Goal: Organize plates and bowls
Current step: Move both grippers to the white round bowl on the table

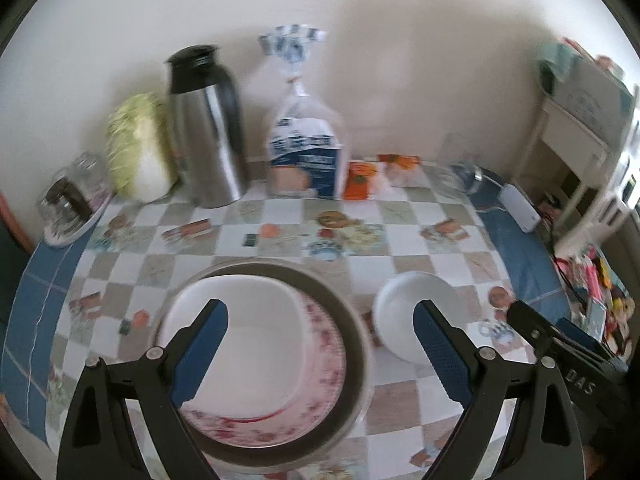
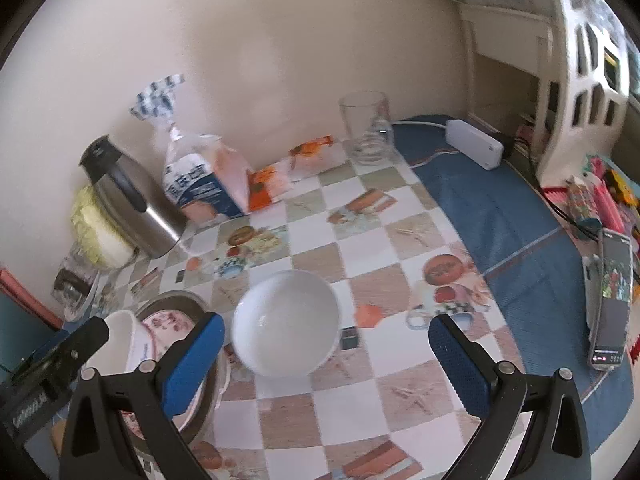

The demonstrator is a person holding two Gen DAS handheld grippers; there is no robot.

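Resting on a round table (image 1: 280, 216) under a chequered, picture-printed cloth, a stack of dishes is seen near the front edge: a dark metal-rimmed pan (image 1: 352, 344) holds a pink-flowered plate (image 1: 320, 364), and a white squarish dish (image 1: 248, 344) sits on the plate. The dish appears empty. Just to the right of the stack, apart from it, a white round bowl (image 2: 286, 326) stands upright and empty on the cloth.

The left gripper (image 1: 320, 344) is held above the stack with its blue-padded fingers (image 1: 202, 350) spread wide, nothing between them. The right gripper (image 2: 326, 354) is likewise spread wide above the round bowl, gripping nothing.

Along the wall at the back are ranged a head of cabbage (image 1: 134, 148), a steel flask with a black top (image 1: 208, 128), a tied clear bag of bread (image 1: 306, 148) and orange sachets (image 1: 360, 180). A clear glass (image 2: 366, 128) stands empty beside a white power adapter (image 2: 474, 142). At the left edge a glass jar (image 1: 74, 192) lies tilted on a small saucer; dark matter is seen inside, but what it is cannot be made out.

A phone (image 2: 610, 300) lies at the right rim of the table. The near rim of the pan is cut off by the gripper frame, and both views are softened by blur.
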